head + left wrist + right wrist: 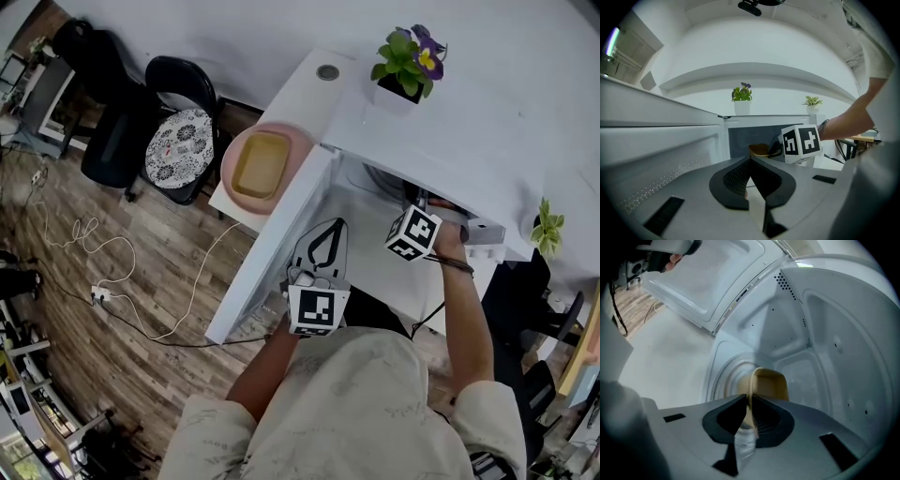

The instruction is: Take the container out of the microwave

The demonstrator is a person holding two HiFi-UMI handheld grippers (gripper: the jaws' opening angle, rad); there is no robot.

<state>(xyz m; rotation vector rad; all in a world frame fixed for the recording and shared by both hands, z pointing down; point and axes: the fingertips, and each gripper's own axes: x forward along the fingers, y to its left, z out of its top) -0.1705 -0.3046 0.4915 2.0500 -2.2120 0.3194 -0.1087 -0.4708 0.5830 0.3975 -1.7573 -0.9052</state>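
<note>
A tan container (771, 383) stands on the glass turntable (723, 380) inside the white microwave (441, 131). My right gripper (749, 399) reaches into the cavity, and its pads press on the container's near wall from either side. The left gripper view shows the same container (759, 149) in the dark opening beside the right gripper (777, 149) and its marker cube. My left gripper (330, 227) hangs in front of the opening beside the open door (272, 234); its jaws meet at the tips with nothing in them.
A potted plant (410, 61) with a purple flower sits on top of the microwave. Left of it, a pink plate (234, 183) carries a second tan container (262, 165). Black chairs (178, 131) and cables (94, 295) occupy the wooden floor at left.
</note>
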